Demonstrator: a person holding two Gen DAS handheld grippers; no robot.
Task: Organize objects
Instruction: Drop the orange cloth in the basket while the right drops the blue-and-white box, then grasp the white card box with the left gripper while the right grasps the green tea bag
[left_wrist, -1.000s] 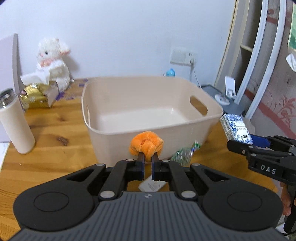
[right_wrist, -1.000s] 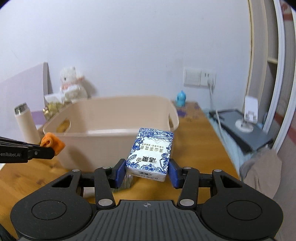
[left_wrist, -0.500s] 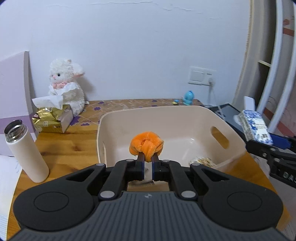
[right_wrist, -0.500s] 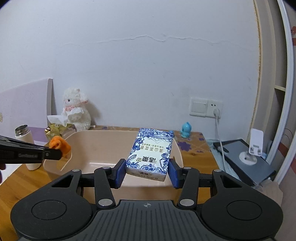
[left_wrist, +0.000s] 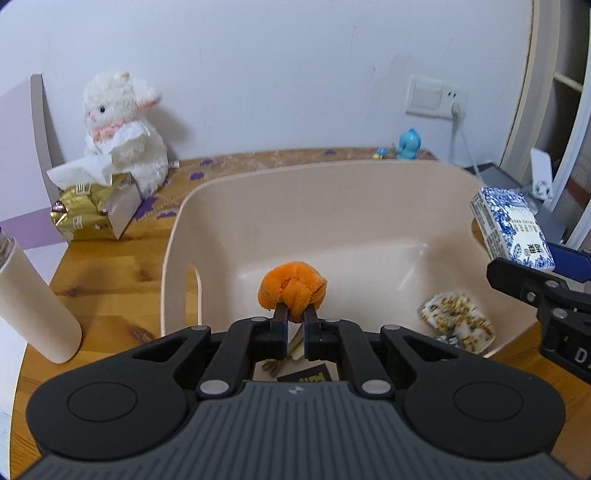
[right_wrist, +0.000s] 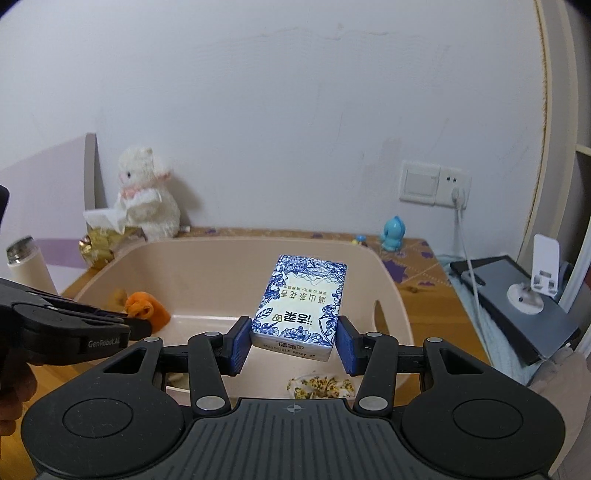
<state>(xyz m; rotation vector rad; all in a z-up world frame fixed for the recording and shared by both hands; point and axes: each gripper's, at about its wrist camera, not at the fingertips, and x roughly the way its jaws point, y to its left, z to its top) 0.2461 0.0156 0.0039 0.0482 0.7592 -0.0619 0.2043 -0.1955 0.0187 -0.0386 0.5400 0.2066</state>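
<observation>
While gripped: orange knot (left_wrist: 292, 290), tissue pack (right_wrist: 301, 306).

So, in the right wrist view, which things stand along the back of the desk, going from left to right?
White bottle → gold tissue box → white plush lamb → blue figurine → white phone stand.

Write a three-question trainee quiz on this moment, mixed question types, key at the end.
1. True or false: the left gripper is empty.
2. What does the right gripper hold? A) a thermos B) a blue-and-white tissue pack C) a plush lamb
3. Fill in: both held items hang over the beige ___.

Key: 1 false, it clamps an orange knotted cloth; 2 B; 3 bin, where a floral packet already lies.
</observation>
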